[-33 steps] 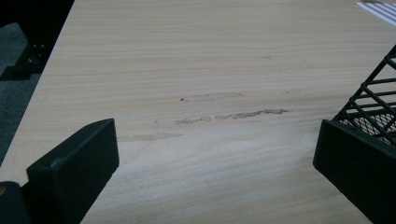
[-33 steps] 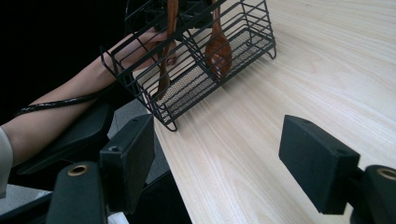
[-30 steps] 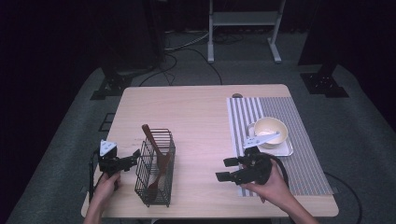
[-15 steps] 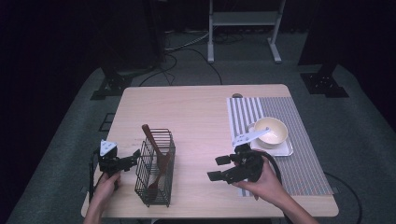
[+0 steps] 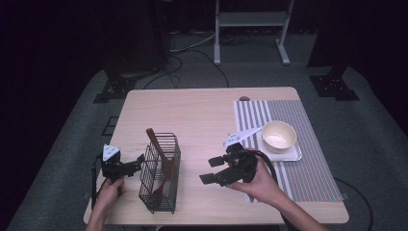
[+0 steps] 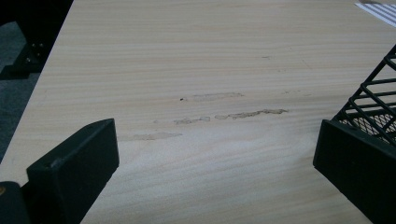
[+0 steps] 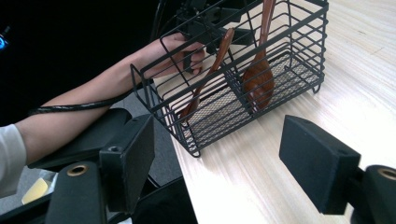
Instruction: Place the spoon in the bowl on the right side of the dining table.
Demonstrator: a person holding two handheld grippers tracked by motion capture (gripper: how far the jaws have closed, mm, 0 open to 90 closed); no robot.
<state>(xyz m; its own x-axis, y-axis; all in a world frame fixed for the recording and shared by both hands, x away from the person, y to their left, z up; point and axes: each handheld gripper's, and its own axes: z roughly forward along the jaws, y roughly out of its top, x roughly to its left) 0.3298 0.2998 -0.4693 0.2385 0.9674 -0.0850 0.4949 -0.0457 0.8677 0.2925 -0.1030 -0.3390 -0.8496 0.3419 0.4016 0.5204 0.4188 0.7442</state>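
Black wire basket (image 5: 161, 172) stood near the tabletop's front-left corner, two wooden spoons (image 7: 258, 70) leaned inside, left gripper (image 5: 137, 162) set just beside its left wall, jaws spread wide, nothing held, right gripper (image 5: 211, 172) raised mid-front, jaws wide, empty.

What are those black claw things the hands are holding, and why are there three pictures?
A person holds a two-jaw grabber tool in each hand. One picture looks down from above on the light wooden table. The other two come from small cameras riding on each tool, looking along its black jaws. The left gripper sits open beside a black wire basket, one jaw near its edge. Inside the basket stand two brown wooden spoons. The right gripper is open too, pointing at the basket and holding nothing. Farther right, a cream bowl rests on a white tray on a striped grey placemat.
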